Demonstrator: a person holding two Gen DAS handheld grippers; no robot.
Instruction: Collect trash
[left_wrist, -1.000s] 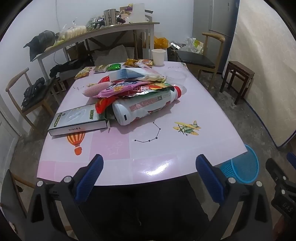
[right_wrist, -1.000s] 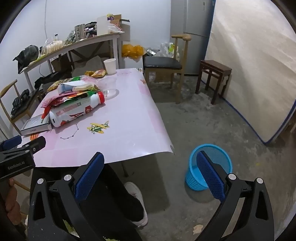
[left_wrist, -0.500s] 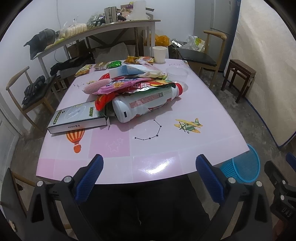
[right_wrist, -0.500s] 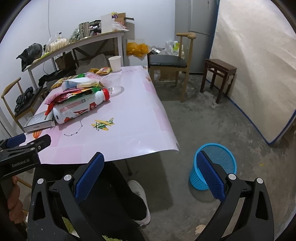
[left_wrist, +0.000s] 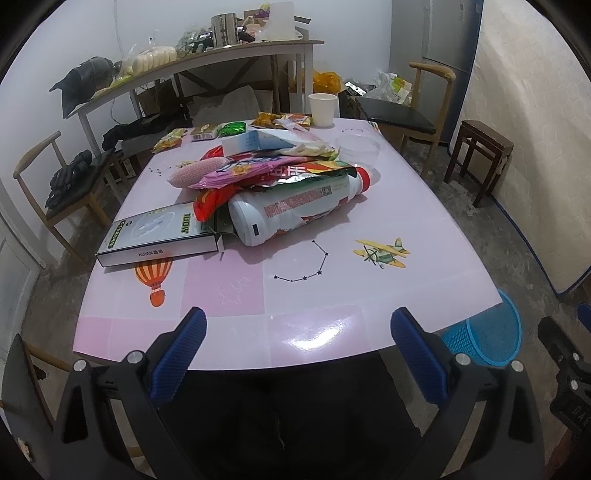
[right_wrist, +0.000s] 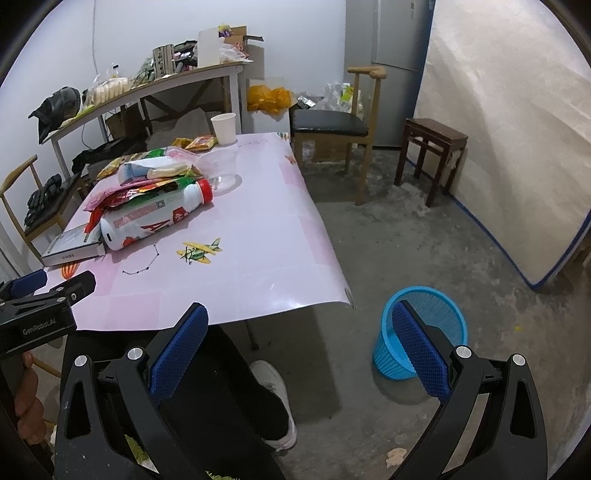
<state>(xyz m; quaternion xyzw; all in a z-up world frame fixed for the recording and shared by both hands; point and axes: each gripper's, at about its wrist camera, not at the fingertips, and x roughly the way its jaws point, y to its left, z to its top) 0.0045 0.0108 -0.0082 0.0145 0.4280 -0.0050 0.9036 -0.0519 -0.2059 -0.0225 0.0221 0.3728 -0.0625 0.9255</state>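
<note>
A pile of trash lies on the pink table (left_wrist: 332, 295): a white plastic bottle with a red cap (left_wrist: 295, 210) on its side, snack wrappers (left_wrist: 266, 170) on top of it, a flat box (left_wrist: 159, 236) to its left. A paper cup (left_wrist: 322, 109) and a clear plastic cup (left_wrist: 357, 149) stand further back. A blue mesh bin (right_wrist: 421, 332) stands on the floor right of the table. My left gripper (left_wrist: 295, 354) is open and empty at the table's near edge. My right gripper (right_wrist: 299, 354) is open and empty, off the table's right corner, near the bin.
Small snack packets (left_wrist: 229, 129) lie at the table's far side. Wooden chairs (right_wrist: 332, 129) stand at the far right and left (left_wrist: 55, 184). A stool (right_wrist: 432, 147), a cluttered shelf table (left_wrist: 203, 62) and a leaning mattress (right_wrist: 517, 129) surround the table. My legs are under the near edge.
Both grippers have moved slightly forward and to the left, so the table and pile look a little nearer. Both stay open and empty.
</note>
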